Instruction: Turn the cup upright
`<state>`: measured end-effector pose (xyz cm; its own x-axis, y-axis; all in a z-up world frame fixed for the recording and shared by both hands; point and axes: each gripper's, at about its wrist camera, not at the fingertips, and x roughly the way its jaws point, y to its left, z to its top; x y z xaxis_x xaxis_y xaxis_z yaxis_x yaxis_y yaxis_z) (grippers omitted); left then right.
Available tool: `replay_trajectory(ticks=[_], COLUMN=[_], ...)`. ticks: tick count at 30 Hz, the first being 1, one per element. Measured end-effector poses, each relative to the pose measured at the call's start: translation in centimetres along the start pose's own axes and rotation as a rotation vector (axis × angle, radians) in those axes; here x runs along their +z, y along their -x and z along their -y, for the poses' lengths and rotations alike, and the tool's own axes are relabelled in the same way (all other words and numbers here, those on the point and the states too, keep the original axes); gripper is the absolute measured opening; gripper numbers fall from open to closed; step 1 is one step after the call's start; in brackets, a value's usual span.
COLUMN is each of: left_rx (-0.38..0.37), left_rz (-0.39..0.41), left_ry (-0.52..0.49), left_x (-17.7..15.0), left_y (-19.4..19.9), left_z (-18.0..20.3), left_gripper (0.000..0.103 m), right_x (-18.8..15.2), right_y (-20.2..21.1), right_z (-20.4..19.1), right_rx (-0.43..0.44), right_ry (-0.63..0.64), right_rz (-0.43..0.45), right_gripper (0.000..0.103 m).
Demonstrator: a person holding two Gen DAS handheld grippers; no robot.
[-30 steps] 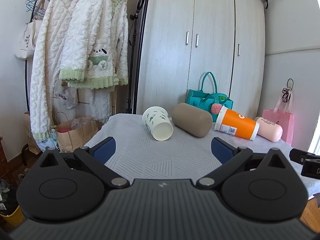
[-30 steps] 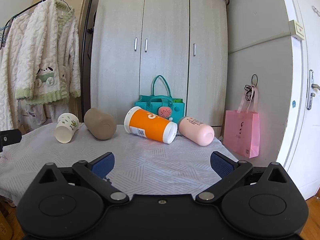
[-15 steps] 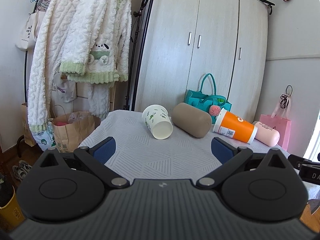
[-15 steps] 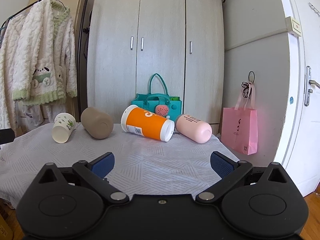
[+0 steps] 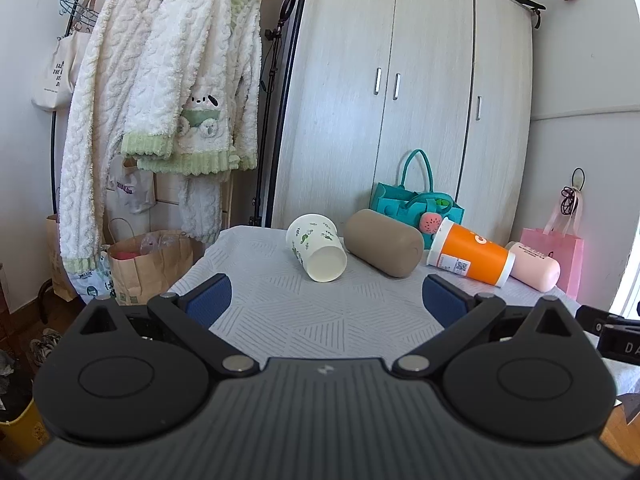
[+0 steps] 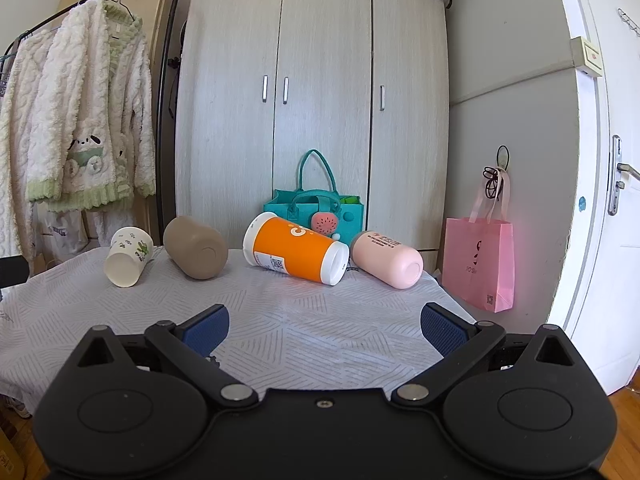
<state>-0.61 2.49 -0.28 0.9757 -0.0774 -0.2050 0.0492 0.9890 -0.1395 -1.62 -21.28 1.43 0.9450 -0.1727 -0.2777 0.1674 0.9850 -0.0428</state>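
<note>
Several cups lie on their sides in a row at the far side of the table (image 5: 280,312) (image 6: 280,320): a white paper cup with green prints (image 5: 318,252) (image 6: 128,256), a brown cup (image 5: 384,248) (image 6: 195,253), an orange cup with white ends (image 5: 470,256) (image 6: 296,254), and a pink cup (image 5: 534,266) (image 6: 388,258). My left gripper (image 5: 326,300) is open and empty, short of the white cup. My right gripper (image 6: 325,326) is open and empty, short of the orange cup.
A teal bag (image 5: 416,204) (image 6: 316,212) stands behind the cups, against a wardrobe (image 6: 312,100). A clothes rack with fleece robes (image 5: 168,92) and paper bags (image 5: 148,264) are to the left. A pink bag (image 6: 478,262) hangs at the right near a door (image 6: 612,160).
Both grippers have drawn back slightly and shifted; the cups appear a little lower and farther in both views. No cup has moved. Both grippers stay open.
</note>
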Motion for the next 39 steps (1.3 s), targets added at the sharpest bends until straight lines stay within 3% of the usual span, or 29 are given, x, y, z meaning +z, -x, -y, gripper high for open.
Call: replay_trajectory(ticks=[28, 36, 39], left_rx=[0.012, 0.004, 0.003], left_rz=[-0.040, -0.133, -0.188], left_ry=[-0.002, 0.015, -0.006], left_x=[0.2, 1.2, 2.1], left_y=[0.1, -1.5, -2.6], left_z=[-0.5, -0.6, -0.2], left_gripper=[0.103, 0.103, 0.103], right_x=[-0.1, 1.1, 2.5], right_y=[-0.1, -0.4, -0.8], right_z=[-0.4, 0.2, 0.5], right_rx=[0.022, 0.078, 0.169], right_ry=[0.017, -0.016, 0.016], right_rz=[-0.019, -0.013, -0.026], right_gripper=[0.103, 0.103, 0.103])
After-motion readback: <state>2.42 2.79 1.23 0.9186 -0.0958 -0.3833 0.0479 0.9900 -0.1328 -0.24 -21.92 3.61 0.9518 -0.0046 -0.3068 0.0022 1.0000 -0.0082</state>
